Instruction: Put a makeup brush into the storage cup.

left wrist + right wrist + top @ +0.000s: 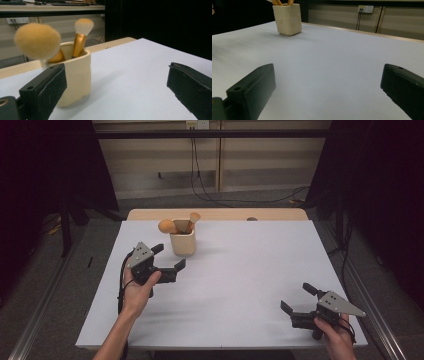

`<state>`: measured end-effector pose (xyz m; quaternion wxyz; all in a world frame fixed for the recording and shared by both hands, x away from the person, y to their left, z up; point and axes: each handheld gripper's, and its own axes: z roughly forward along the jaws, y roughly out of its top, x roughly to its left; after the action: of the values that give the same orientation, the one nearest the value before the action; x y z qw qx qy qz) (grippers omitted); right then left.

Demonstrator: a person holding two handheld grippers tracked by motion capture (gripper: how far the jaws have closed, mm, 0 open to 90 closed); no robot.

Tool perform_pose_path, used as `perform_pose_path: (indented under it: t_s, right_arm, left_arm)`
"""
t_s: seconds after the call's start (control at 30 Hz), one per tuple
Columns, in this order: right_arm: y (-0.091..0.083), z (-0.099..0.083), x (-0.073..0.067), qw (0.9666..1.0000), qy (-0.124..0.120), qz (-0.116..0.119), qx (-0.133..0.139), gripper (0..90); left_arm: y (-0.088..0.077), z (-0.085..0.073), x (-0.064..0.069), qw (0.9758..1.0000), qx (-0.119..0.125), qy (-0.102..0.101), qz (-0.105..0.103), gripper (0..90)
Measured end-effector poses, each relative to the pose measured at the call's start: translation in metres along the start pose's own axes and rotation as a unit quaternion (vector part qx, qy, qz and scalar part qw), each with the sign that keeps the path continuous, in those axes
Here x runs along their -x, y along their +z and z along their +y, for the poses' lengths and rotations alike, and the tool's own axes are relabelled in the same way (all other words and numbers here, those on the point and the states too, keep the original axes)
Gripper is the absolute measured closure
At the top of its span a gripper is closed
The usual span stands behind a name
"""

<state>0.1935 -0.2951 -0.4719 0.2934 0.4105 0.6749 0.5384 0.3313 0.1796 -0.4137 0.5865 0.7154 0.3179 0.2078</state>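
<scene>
The cream brush holder [182, 244] stands upright on the white table cover [240, 280], toward the far left part of it, close to the bare wooden table edge [220, 214] beyond. Two makeup brushes sit in it, bristles up: a big round-headed brush [167, 226] leaning left, and a smaller brush [194, 218] with a gold ferrule leaning right. A third flat tan piece appears between them in the high view, possibly another handle; too small to tell.

The left gripper [169, 260] is held in the person's left hand [138, 285], just in front of and left of the holder. Jaws wide apart, nothing between them, not touching the holder. In the left gripper view the holder [75, 77] sits behind the left jaw, partly covered by it; the fluffy round brush head [37, 41] is blurred and close, and the small brush [81, 37] stands behind it.

The right gripper [296, 300] is in the person's right hand [336, 335], near the front right corner of the cover, well apart from the holder. Jaws wide too, empty, low above the cover. In the right gripper view the holder [287, 18] shows far off at upper left, with only the brush handles visible at the frame top. Wall sockets [365, 9] and cables behind the table.
</scene>
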Motion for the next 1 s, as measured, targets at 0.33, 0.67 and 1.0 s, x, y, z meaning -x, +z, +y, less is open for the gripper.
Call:
perform_pose_path:
  t_s: [0.33,0.67,1.0]
  right_arm:
    - [-0.002,0.0,0.0,1.0,0.001,-0.003,0.003,0.0]
    - [-0.003,0.001,0.0,1.0,0.004,-0.006,0.005,0.0]
    - [-0.004,0.0,0.0,0.9999,0.004,-0.008,0.006,0.0]
  left_arm:
    - [-0.029,-0.012,0.001,0.9997,-0.01,-0.007,0.019,2.6]
    - [-0.056,-0.033,-0.006,0.9989,-0.024,-0.01,0.038,2.6]
    - [-0.074,-0.042,0.005,0.9986,-0.031,-0.001,0.042,2.6]
